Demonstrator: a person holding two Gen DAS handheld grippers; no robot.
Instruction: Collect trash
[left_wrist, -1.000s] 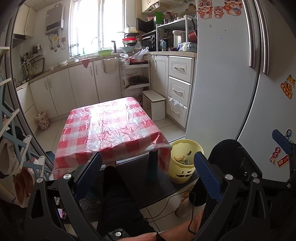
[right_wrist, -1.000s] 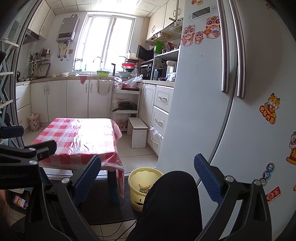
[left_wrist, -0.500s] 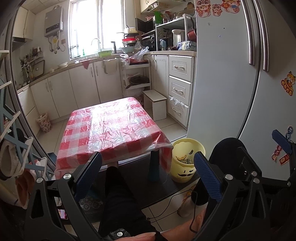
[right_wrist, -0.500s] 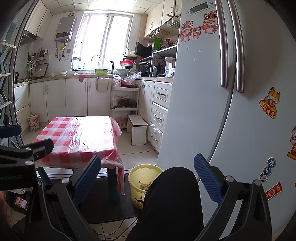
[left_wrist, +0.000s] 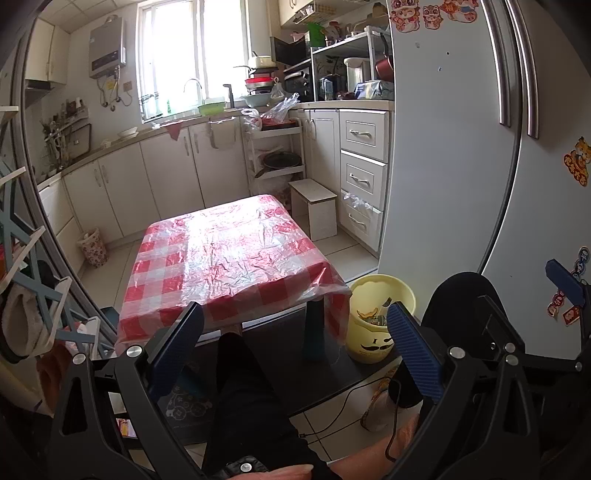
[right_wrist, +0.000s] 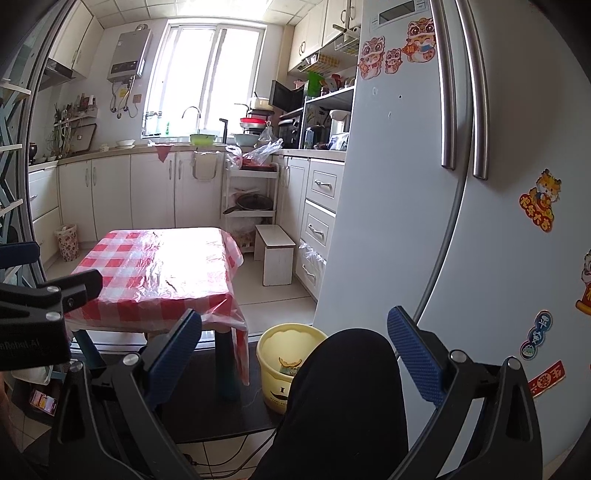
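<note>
A yellow bin (left_wrist: 373, 328) with a moustache face stands on the floor by the table's near right corner; it holds some scraps of trash. It also shows in the right wrist view (right_wrist: 284, 365), partly behind my knee. My left gripper (left_wrist: 295, 347) is open and empty, held above my lap, short of the low table (left_wrist: 229, 258). My right gripper (right_wrist: 295, 354) is open and empty, also held back over my knee. The table has a red checked cloth under clear plastic; I see no trash on it.
A large white fridge (right_wrist: 424, 203) fills the right side. White cabinets (left_wrist: 159, 173) line the far wall. A small white stool (left_wrist: 317, 210) stands beyond the table. A patterned basket (left_wrist: 92, 251) sits at the far left. A cable (left_wrist: 351, 398) lies on the floor.
Both views have shifted slightly; the table and bin sit a little further right and lower in the frames. Both grippers stay open and empty.
</note>
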